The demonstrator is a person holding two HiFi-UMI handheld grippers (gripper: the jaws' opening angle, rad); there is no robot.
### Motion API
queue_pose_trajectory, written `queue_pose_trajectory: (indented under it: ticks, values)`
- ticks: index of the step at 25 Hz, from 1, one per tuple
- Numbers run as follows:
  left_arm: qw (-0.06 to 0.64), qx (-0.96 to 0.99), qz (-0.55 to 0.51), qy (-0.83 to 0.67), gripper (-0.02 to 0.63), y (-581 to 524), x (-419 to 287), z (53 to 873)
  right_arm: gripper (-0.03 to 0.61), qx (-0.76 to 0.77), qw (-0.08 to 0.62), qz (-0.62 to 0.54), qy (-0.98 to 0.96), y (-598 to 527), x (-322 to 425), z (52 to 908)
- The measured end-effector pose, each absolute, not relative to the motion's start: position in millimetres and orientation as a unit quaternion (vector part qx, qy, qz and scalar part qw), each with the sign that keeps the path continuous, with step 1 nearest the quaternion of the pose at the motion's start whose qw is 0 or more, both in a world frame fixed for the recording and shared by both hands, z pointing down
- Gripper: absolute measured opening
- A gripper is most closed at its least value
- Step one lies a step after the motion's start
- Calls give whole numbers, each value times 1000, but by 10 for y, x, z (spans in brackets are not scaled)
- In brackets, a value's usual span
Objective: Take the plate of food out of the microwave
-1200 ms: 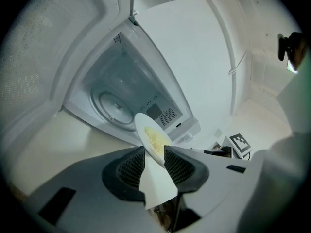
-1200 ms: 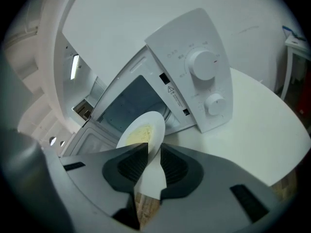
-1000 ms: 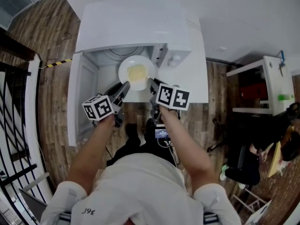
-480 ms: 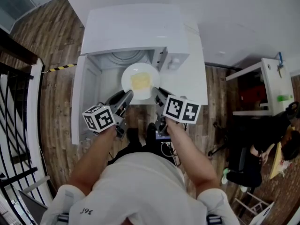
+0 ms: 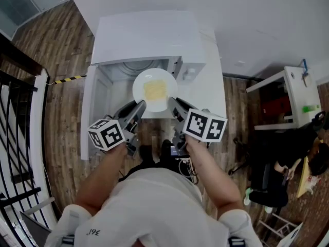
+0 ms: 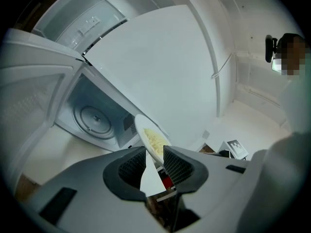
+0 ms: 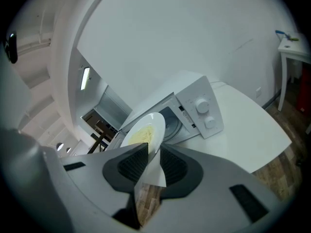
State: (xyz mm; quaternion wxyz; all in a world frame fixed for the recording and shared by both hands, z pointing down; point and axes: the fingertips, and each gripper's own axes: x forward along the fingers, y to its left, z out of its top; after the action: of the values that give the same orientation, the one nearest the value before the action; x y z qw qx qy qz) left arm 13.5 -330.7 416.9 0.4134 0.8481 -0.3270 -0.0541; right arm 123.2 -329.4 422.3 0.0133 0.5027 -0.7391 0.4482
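Note:
A white plate (image 5: 154,90) with pale yellow food hangs in the air in front of the open white microwave (image 5: 149,35). My left gripper (image 5: 140,106) holds the plate's near-left rim and my right gripper (image 5: 172,103) its near-right rim. In the left gripper view the rim (image 6: 151,140) stands between the pads (image 6: 177,165); these jaws have just been closing on it. The right gripper view shows the plate (image 7: 143,130) pinched the same way in that gripper (image 7: 151,161). Behind the plate, the microwave cavity (image 6: 95,118) with its turntable is bare.
The microwave door (image 5: 88,112) stands swung open at the left. The microwave rests on a white table (image 5: 213,86). A black railing (image 5: 20,138) runs along the left, and a white shelf (image 5: 293,86) stands at the right on the wood floor.
The plate has come out of the microwave cavity and risen, carried by both grippers, which drew back toward me.

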Motion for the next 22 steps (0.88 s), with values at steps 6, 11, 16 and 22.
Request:
queue_pose_trajectory:
  ticks: [6, 11, 16, 22]
  values:
    - [407, 852, -61, -324, 115, -3344, 119, 3977, 80, 501, 2, 437, -747, -3347, 1218, 4017]
    - [401, 856, -60, -321, 115, -3426, 168, 3863, 79, 500, -4, 428, -752, -3450, 1263, 3886]
    - [399, 857, -61, -321, 115, -3490, 174, 3782, 78, 502, -7, 420, -756, -3527, 1267, 3781]
    - [389, 861, -61, -323, 115, -3664, 169, 3711, 78, 502, -7, 410, -762, -3717, 1264, 3692]
